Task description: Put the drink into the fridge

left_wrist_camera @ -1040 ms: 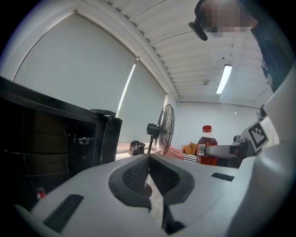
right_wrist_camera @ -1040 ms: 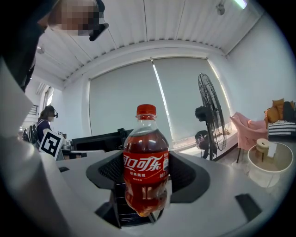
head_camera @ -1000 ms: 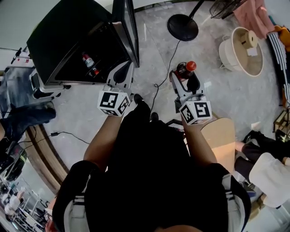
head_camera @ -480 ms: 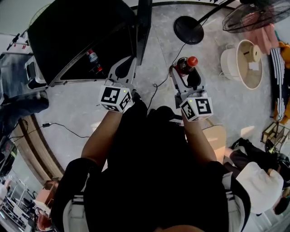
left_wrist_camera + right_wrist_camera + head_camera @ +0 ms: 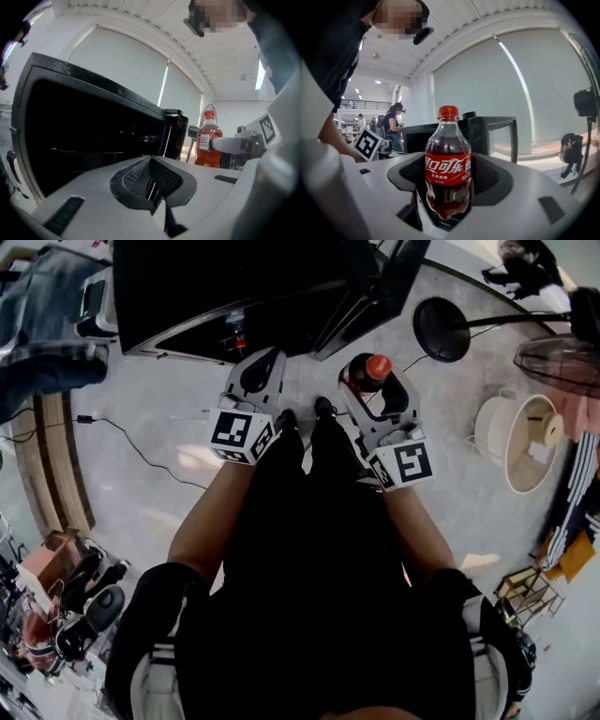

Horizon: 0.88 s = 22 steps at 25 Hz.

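Right gripper view shows the drink point(image 5: 448, 159) upright, long axis vertical, cap at 12 o'clock, clamped low on its body by the right claw point(image 5: 446, 197). The left claw point(image 5: 151, 190) is pressed together and empty. In the head view the open fridge point(image 5: 225, 296) lies at 11 o'clock from the bottle. Best carry it level, clear of the door point(image 5: 394, 277), onto a shelf.

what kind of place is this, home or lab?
Probably a lab or open workspace: small fridge standing on the bare floor, pedestal fan nearby, people at workstations behind.
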Motion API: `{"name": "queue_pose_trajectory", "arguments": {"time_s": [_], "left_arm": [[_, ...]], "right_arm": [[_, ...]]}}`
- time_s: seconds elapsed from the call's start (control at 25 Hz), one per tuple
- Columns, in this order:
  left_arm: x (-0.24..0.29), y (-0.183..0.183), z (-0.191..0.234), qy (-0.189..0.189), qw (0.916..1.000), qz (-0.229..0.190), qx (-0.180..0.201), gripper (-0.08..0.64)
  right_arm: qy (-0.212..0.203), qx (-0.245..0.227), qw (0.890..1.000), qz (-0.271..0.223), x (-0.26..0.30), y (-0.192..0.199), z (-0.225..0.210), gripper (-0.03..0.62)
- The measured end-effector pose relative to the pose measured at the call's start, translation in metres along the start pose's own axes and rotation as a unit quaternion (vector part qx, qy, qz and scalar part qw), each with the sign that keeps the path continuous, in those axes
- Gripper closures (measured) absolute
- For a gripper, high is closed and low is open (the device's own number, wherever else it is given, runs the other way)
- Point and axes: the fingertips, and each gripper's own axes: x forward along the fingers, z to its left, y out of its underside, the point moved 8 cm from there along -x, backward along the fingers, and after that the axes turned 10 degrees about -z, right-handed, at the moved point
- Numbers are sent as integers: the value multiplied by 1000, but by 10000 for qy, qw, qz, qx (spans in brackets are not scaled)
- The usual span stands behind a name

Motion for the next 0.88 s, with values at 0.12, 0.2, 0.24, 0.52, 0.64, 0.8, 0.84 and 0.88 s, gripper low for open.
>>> {"name": "queue_pose_trajectory", "arguments": {"time_s": [0.12, 0.2, 0.24, 0.52, 0.64, 0.8, 0.84, 0.88], "left_arm": [[-9, 6, 8, -429, 9990, -70, -120, 546], [-17, 11, 14, -795, 9966, -162, -164, 546], [-23, 13, 18, -1004, 9945, -230, -169, 546], [-53, 34, 36, -2029, 9778, -486, -190, 546], [-60, 45, 47, -2221, 9735, -509, -195, 546], [-65, 67, 60, -2394, 9695, -489, -172, 546], [-63, 73, 61, -2407, 9692, -501, -171, 546], [-61, 79, 63, -2419, 9688, -512, -176, 546]], "right_arm": [[-643, 11, 9979, 63, 29, 11, 10, 291], [-927, 13, 9956, 97, 47, 18, 15, 291], [-1038, 26, 9945, 102, 55, 21, 18, 291], [-1693, 119, 9851, 279, 95, 57, 34, 291], [-1721, 160, 9845, 316, 107, 75, 38, 291], [-1784, 146, 9833, 320, 127, 102, 41, 291], [-1795, 114, 9832, 299, 131, 107, 39, 291], [-1799, 101, 9833, 278, 135, 112, 38, 291]]}}
